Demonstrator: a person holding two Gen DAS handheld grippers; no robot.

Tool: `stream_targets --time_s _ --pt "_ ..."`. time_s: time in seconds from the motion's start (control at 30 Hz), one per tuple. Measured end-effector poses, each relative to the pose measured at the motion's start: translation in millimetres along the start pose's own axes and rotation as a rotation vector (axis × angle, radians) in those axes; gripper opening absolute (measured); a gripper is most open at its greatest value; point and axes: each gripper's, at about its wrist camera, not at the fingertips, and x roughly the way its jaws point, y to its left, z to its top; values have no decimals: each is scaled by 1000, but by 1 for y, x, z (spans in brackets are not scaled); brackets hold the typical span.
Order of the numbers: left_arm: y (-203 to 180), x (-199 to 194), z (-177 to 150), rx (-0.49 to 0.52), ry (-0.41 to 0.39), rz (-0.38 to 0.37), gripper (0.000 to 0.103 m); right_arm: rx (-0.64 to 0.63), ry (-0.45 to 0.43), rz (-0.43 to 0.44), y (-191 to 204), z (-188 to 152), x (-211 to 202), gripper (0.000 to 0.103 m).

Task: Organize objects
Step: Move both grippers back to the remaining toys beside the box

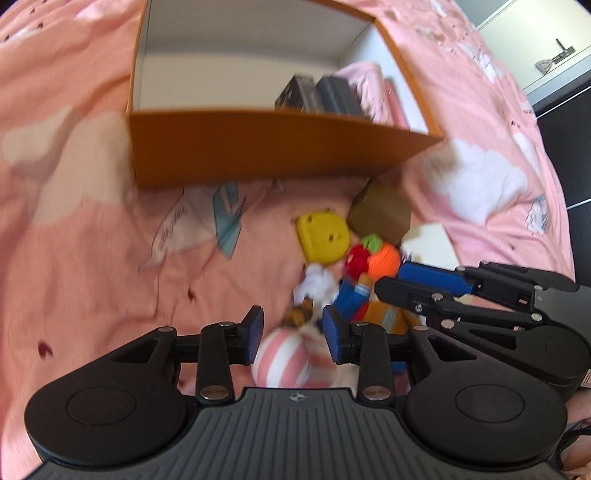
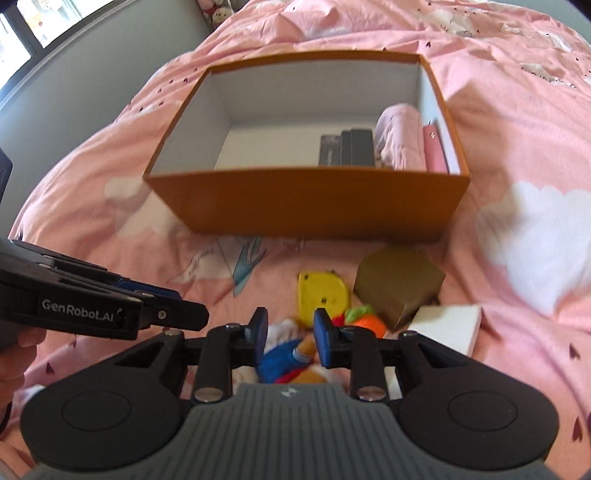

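Toys lie heaped between and beneath both grippers' parted, empty jaws.

A pink cloud-print bedspread spreads ahead of the gripper; a grey wall and bright window stand far left.

"GenRobot.AI" stands in white letters on the side of the left gripper. Script on the bedspread is too blurred to read.
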Motion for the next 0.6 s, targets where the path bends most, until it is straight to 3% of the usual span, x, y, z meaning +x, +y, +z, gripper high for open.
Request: stream_targets --time_s 0.1,0.37,0.6 --pt "4 7 -14 -40 66 -5 41 -13 24 6 2 -7 -1 30" --pt "5 6 -31 -66 95 26 45 -46 83 18 13 -27 2 28" --pt "12 17 -41 -124 179 -24 45 -77 128 26 23 -41 3 23"
